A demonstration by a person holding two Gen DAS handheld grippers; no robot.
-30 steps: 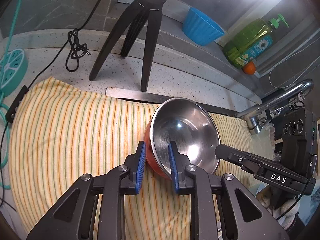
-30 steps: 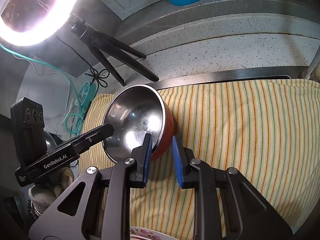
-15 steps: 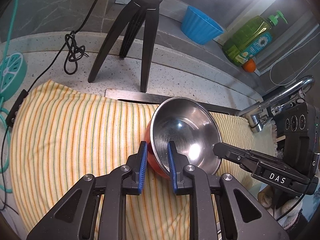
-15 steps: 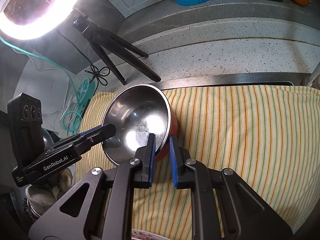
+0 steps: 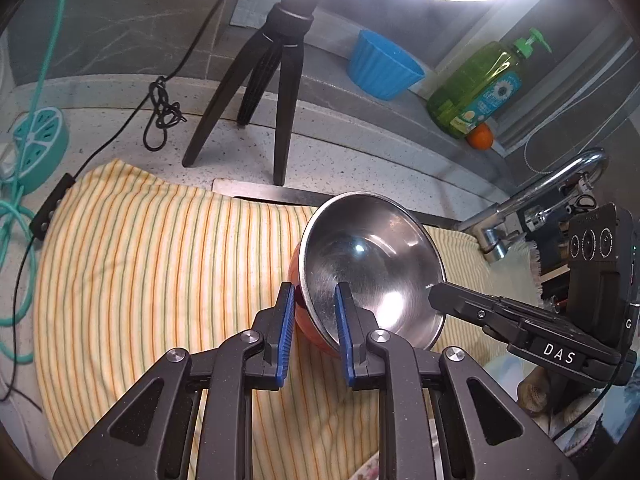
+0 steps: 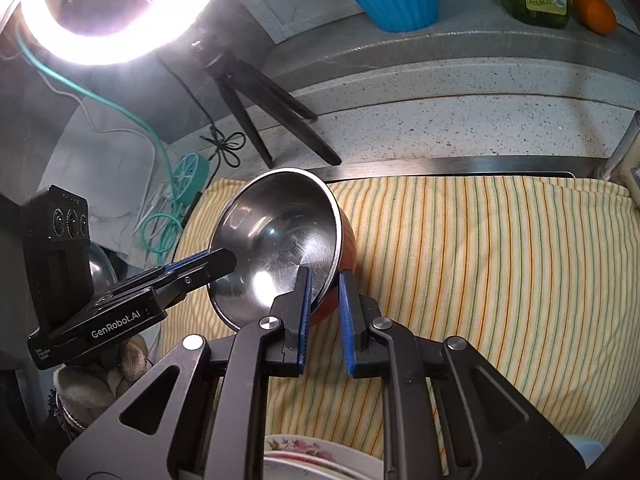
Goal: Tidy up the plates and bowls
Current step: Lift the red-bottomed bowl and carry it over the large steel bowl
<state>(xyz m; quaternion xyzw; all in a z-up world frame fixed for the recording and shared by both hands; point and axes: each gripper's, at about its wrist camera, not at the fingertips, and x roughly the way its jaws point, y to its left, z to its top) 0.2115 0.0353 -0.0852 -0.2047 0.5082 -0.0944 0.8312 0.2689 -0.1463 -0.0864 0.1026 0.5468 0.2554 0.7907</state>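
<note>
- Our left gripper (image 5: 312, 318) points up-frame, blue pads clamped across the rim of the round steel bowl with an orange-red outside (image 5: 372, 268), mid-frame over the yellow striped cloth (image 5: 152, 264).
- Our right gripper (image 6: 323, 304) clasps the opposite rim, bowl tilted.

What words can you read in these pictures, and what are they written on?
"DAS": white letters on the right gripper, seen from the left wrist camera.
"GenRobot.AI": white letters on the left gripper, seen from the right wrist camera.
A lone "G": on the black camera box of the right gripper.
The green soap bottle has a label with a daisy, but its print is too small to read.
</note>
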